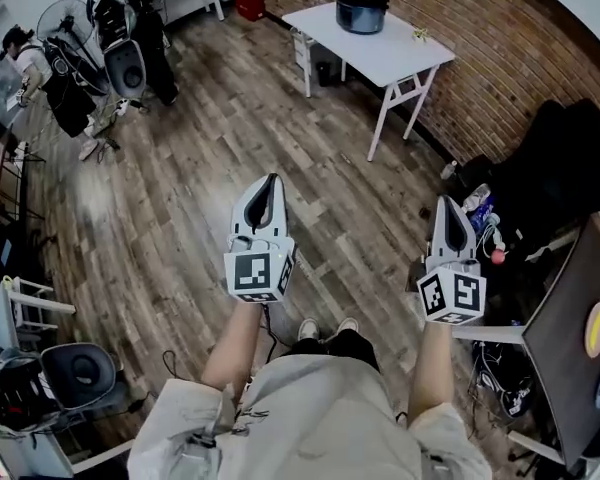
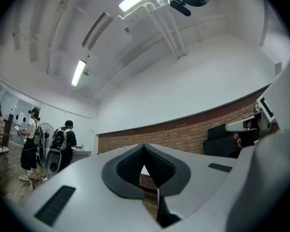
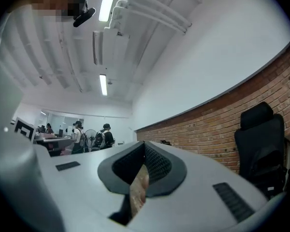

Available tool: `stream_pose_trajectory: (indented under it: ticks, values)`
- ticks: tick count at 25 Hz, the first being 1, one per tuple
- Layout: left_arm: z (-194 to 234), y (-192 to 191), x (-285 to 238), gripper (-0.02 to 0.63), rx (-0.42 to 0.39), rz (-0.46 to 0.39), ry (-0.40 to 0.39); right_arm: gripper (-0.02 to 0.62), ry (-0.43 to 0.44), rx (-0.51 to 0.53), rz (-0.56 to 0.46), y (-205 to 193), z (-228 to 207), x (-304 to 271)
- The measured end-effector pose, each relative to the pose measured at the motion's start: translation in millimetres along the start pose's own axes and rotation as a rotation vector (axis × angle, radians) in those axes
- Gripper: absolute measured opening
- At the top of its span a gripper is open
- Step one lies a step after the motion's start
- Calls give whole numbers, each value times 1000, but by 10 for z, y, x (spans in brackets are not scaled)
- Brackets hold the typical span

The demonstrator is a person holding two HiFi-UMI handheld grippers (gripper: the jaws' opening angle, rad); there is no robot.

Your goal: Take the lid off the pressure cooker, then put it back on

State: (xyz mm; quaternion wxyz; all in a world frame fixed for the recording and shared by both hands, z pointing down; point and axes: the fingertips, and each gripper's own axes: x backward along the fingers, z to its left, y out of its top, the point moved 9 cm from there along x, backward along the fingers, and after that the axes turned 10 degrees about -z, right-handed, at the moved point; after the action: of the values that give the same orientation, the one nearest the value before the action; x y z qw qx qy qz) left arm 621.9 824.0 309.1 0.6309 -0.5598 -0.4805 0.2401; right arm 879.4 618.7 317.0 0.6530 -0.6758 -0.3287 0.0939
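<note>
Pressure cooker (image 1: 361,8) lidded on white table (image 1: 400,53), well apart

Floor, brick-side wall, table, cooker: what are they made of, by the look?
Floor: wood or wood-look laminate, matte; plank seams and grain streaks show.
Wall: bare red brick, rough; mortar courses are visible.
Table: smooth white top, likely laminate or painted board; even colour, no grain.
Cooker: dark shell with some sheen, metal or plastic; too small to tell.
</note>
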Motion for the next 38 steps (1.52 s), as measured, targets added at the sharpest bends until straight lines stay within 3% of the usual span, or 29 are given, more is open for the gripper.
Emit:
stream_pose_trajectory:
  ticks: [9,17,18,21,26,38]
  values:
    - [-481,-36,-451,15,-52,2,10,18,36,-24,6,-59,-638,-241]
    - [-439,-266,-778,18,-45,46,-6,41,70,-48,38,-299,-803,-658]
    - [-386,-314,-836,21,-41,56,-10,62,76,-48,35,-328,-779,-758]
    - [-161,-461,-1040,162,-34,77,-16,155,85,-29,27,-423,-668,-1087]
    - [297,-777,-1606,278,-5,65,-43,306,98,-11,12,-674,-591,-1813]
    - [1641,-1432,-2855,293,-2,92,-75,313,103,20,41,-1313,-42,-3580]
